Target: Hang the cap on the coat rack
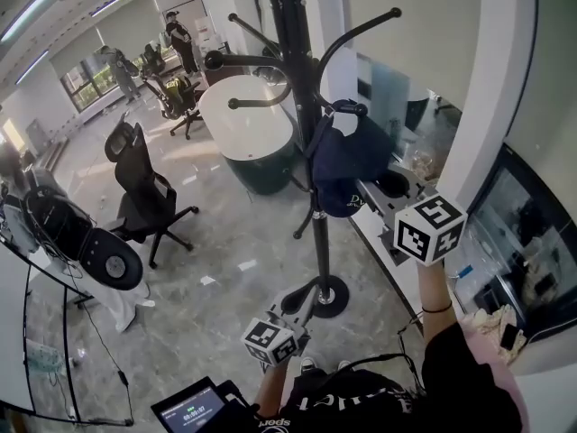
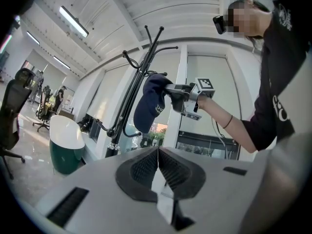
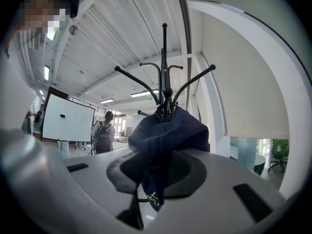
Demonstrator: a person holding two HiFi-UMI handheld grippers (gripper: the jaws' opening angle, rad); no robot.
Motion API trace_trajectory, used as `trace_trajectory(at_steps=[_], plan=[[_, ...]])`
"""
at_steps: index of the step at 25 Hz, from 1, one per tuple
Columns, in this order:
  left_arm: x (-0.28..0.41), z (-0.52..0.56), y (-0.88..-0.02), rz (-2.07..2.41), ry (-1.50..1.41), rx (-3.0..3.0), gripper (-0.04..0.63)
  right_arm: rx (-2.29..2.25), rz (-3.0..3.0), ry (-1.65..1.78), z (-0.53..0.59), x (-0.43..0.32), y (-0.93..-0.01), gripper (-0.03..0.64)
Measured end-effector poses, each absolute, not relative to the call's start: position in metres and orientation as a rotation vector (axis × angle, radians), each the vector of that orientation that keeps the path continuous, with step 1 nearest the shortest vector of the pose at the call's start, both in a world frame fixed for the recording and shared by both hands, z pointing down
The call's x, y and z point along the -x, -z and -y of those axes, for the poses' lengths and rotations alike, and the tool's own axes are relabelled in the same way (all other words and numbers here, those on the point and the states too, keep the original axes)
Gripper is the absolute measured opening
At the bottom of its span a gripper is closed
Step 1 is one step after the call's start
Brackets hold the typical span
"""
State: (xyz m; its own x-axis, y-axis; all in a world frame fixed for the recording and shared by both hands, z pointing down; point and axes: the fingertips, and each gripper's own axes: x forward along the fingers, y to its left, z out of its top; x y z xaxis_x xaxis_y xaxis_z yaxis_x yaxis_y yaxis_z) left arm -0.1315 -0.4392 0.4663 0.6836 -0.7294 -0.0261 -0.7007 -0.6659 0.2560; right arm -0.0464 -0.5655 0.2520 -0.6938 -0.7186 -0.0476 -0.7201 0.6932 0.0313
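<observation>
A navy cap (image 1: 345, 159) hangs against the black coat rack (image 1: 297, 79), just under one curved arm and beside the pole. My right gripper (image 1: 389, 186) is raised to the cap's right side and shut on its fabric. In the right gripper view the cap (image 3: 168, 133) bunches between the jaws, with the coat rack's hooks (image 3: 165, 82) right behind it. My left gripper (image 1: 306, 298) is held low near the rack's round base (image 1: 326, 296), shut with nothing in it. The left gripper view shows the cap (image 2: 148, 104) and my right gripper (image 2: 181, 95) from below.
Black office chairs (image 1: 144, 188) stand on the shiny floor to the left. A white-topped green counter (image 1: 257, 133) sits behind the rack. A glass wall and a ledge (image 1: 397, 242) run along the right. People stand far back (image 1: 180, 39); a whiteboard (image 3: 67, 120) shows.
</observation>
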Motion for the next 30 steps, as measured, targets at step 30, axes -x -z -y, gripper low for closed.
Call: trace_trajectory(at_steps=[30], plan=[[0.149, 0.43, -0.48, 1.177, 0.144, -2.634, 0.005, 1.369, -2.673, -0.035, 0.566, 0.034, -0.282, 0.212]])
